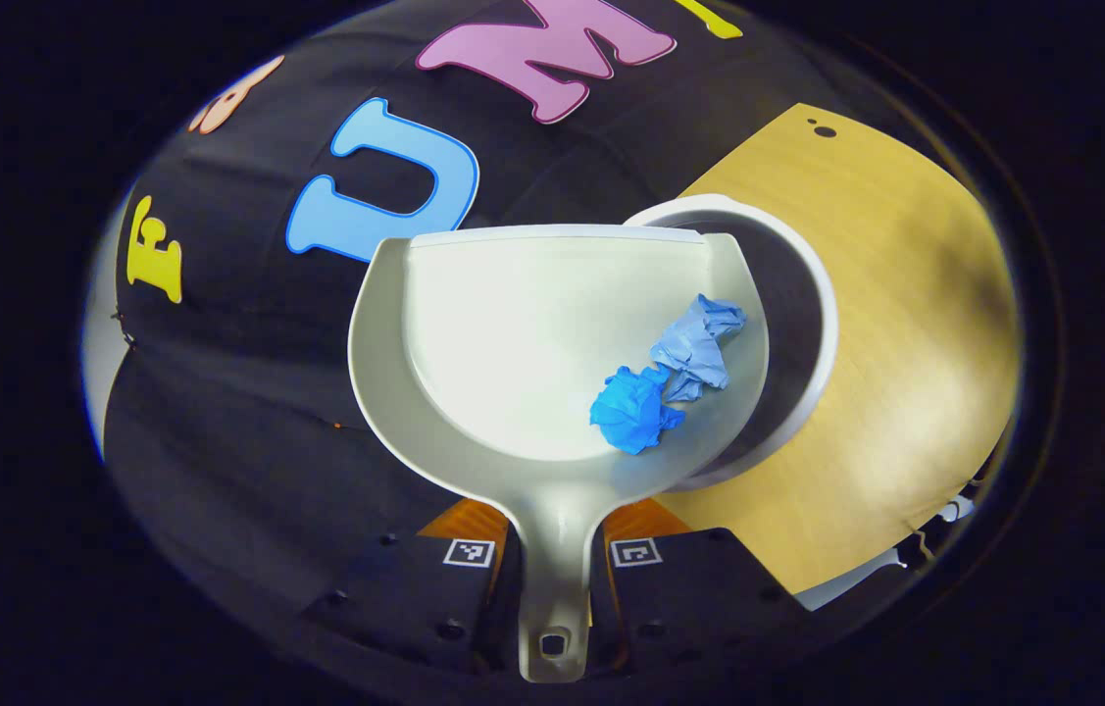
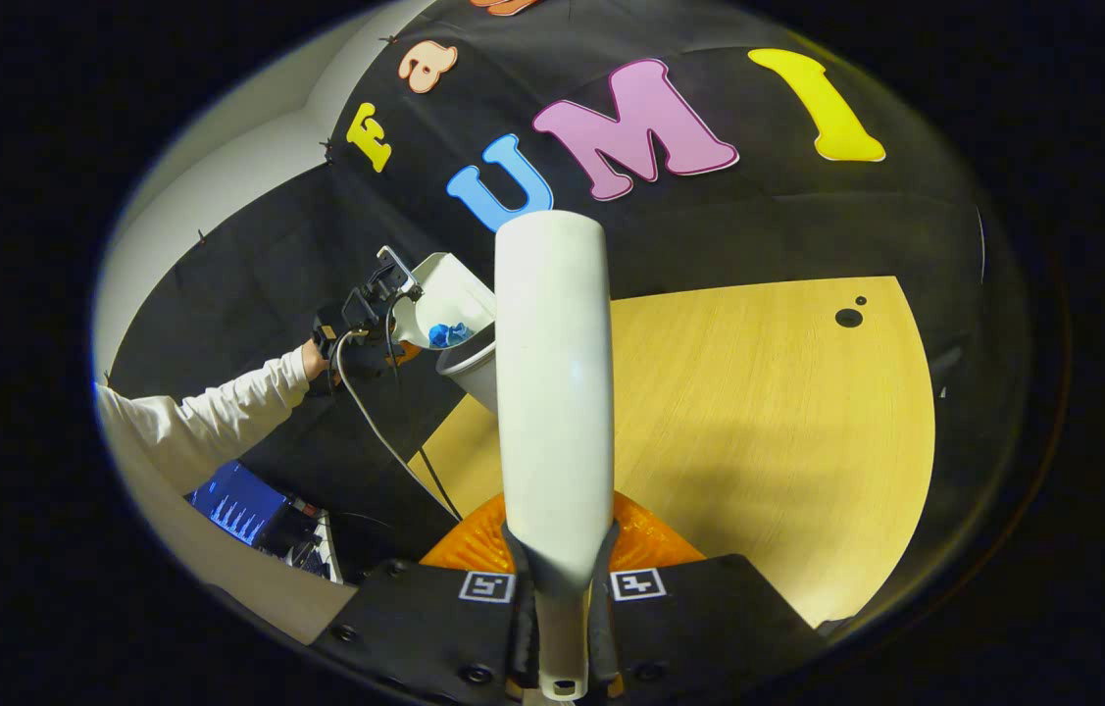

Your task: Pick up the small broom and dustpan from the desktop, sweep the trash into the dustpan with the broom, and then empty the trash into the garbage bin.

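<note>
left claw (image 1: 552,569): clamped on the dustpan's handle, one finger on each side of the stem; from the right gripper view you can see it (image 2: 385,304) held up off the far-left corner of the worktop by a hand (image 2: 315,361) in a white sleeve (image 2: 209,417)

dustpan (image 1: 523,333): pale grey-white, lifted off the worktop and partly over the bin, its right edge covering part of the bin's opening

trash (image 1: 670,373): two crumpled blue wads, one bright blue and one paler, touching each other, sitting in the pan toward its right wall, pretty much over the bin side

bin (image 1: 812,324): white rim, dark inside, on the worktop near the corner, just behind and under the pan

right claw (image 2: 560,608): closed tight on the broom handle down low, both fingers pressing it

broom (image 2: 552,392): white handle sticks straight out ahead of the claw, above the worktop, well apart from the bin

worktop (image 2: 768,422): light wood, a small dark hole near the far right corner

cable (image 2: 371,412): hangs down from the left claw
</note>
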Motion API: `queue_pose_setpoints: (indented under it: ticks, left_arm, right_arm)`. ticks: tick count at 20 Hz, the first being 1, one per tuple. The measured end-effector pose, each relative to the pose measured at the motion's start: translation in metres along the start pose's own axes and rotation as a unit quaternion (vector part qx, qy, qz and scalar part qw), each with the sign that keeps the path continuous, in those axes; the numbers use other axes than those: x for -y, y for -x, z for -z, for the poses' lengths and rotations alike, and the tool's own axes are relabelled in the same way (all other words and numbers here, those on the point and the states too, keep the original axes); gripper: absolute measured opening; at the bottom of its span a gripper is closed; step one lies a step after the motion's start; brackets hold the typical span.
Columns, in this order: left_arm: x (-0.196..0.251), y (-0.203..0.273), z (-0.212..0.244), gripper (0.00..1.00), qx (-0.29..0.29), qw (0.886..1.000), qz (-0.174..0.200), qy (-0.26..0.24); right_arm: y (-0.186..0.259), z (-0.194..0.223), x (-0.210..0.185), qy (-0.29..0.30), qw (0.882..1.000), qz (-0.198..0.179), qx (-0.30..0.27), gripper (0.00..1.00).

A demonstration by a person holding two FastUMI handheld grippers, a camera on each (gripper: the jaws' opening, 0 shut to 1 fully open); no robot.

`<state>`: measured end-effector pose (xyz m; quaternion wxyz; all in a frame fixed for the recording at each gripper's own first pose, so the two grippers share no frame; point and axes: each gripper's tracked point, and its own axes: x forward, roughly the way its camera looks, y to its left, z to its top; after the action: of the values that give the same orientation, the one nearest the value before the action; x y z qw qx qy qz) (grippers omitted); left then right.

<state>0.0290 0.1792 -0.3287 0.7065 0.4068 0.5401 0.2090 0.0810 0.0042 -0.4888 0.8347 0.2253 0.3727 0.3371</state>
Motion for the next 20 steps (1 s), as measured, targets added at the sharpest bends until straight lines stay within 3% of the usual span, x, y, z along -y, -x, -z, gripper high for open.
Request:
queue_pose_setpoints:
  ticks: [4, 8, 11, 15, 16, 18, 20]
  left_arm:
    - [-0.016, 0.002, -0.004, 0.27, -0.007, 0.994, -0.055, -0.091]
    - [-0.042, 0.004, 0.003, 0.27, -0.002, 0.970, -0.127, -0.206]
    - [-0.049, 0.004, 0.001, 0.27, 0.003, 0.937, -0.191, -0.292]
    - [-0.063, 0.001, 0.001, 0.27, 0.033, 0.871, -0.277, -0.403]
    - [-0.066, 0.001, 0.001, 0.27, 0.036, 0.862, -0.285, -0.417]
    - [-0.069, 0.003, -0.002, 0.27, 0.041, 0.862, -0.285, -0.417]
    - [-0.069, 0.003, -0.002, 0.27, 0.051, 0.875, -0.285, -0.388]
  right_arm:
    - [0.001, 0.004, 0.011, -0.005, 1.000, 0.007, -0.003, 0.21]
    - [0.004, 0.011, 0.017, -0.009, 1.000, 0.011, -0.009, 0.21]
    - [0.003, 0.012, 0.020, -0.008, 1.000, 0.014, -0.013, 0.21]
    - [0.001, 0.014, 0.026, -0.003, 1.000, 0.023, -0.017, 0.21]
    - [0.000, 0.017, 0.028, 0.000, 0.999, 0.027, -0.023, 0.21]
    - [-0.003, 0.020, 0.030, 0.006, 0.999, 0.034, -0.031, 0.21]
    - [-0.006, 0.025, 0.031, 0.006, 0.998, 0.039, -0.040, 0.21]
